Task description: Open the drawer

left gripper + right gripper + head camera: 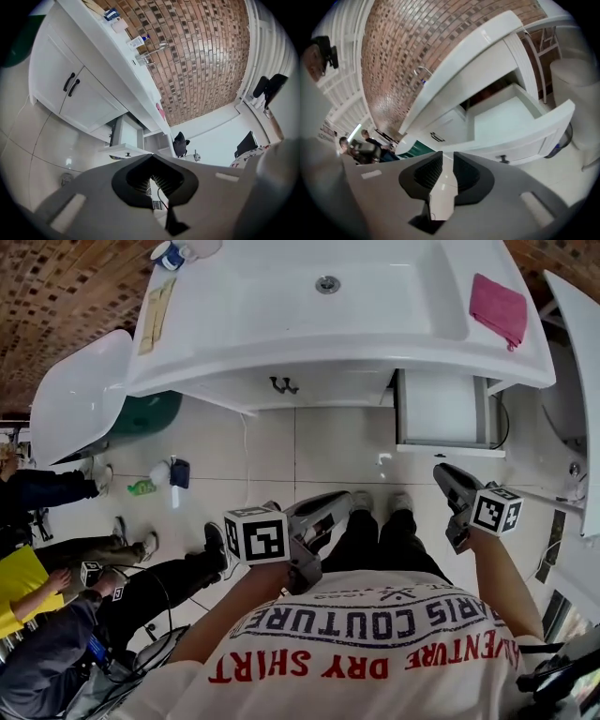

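The white vanity drawer (448, 448) stands pulled out at the right end of the cabinet under the sink counter; its inside looks bare. It also shows in the right gripper view as the drawer (506, 117) with a small dark knob (504, 159) on its front, and small in the left gripper view as the drawer (125, 134). My right gripper (446, 476) hangs in the air in front of and below the drawer, touching nothing; its jaws (446, 171) stand a little apart and empty. My left gripper (336, 506) is held close to my legs, its pads (152, 180) together with nothing in them.
Two cabinet doors with dark handles (284, 385) sit left of the drawer. A pink cloth (499, 306) lies on the counter beside the basin (375, 324). A white tub (80, 395) is at left, another white fixture (586, 381) at right. People (56, 606) sit on the tiled floor at lower left.
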Available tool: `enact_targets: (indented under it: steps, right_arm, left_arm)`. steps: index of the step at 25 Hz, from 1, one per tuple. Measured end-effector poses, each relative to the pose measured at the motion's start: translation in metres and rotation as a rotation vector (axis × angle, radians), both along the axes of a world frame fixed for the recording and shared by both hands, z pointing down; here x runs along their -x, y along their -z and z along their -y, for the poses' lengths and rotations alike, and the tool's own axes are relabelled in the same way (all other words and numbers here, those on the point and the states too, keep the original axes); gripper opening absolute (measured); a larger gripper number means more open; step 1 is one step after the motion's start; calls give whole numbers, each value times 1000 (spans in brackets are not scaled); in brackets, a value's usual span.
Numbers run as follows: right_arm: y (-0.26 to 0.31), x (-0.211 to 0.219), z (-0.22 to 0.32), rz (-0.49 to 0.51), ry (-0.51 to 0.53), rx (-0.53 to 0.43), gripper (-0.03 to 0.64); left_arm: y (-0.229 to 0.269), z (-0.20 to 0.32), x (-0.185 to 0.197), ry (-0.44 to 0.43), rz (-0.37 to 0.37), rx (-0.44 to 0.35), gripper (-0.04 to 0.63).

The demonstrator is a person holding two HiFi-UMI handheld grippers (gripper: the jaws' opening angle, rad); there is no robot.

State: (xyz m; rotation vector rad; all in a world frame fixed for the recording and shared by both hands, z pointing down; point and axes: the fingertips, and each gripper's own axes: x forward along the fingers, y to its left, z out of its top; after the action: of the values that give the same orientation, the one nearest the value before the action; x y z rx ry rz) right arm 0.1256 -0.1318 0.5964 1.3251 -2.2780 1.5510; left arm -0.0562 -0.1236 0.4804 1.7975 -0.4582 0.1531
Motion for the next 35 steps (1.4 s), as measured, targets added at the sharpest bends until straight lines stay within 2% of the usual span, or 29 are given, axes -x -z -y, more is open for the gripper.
enact_targets:
  steps: [2,3,9,14,20,24,28,31,35]
  right_arm:
    - [44,18,1,77,6,-55,19]
    - [64,28,1,108,15,-75,8]
    - [144,80,3,228,89,-149,8]
    - [168,104,-9,255,162,-168,8]
    - [172,115,-59,341,203,-147,8]
    - [174,105,-118,352,211,-173,8]
    - [188,90,-200,398,225,-222,8]
    - [193,78,-265,432,234,-260,6]
    - [191,62,-344,515,224,-278,6]
  left_arm:
    - [3,7,1,-21,-5,-9,-17]
    - [5,10,1,-33,-8,-16,-17]
    - [31,26,-6,-110,-15,-114,-17]
    - [47,17,-13,-151,18,-205,-17]
    - [39,-29,-21,-151,37,-192,-17]
    - [41,-86,-39,-166,32,-220,-17]
    - [48,-172,-68,-202,17,-264,-17]
    - [51,-247,-91,-218,-29,-269,-17]
    - [48,-340,-113,-191,-89,-239,-16]
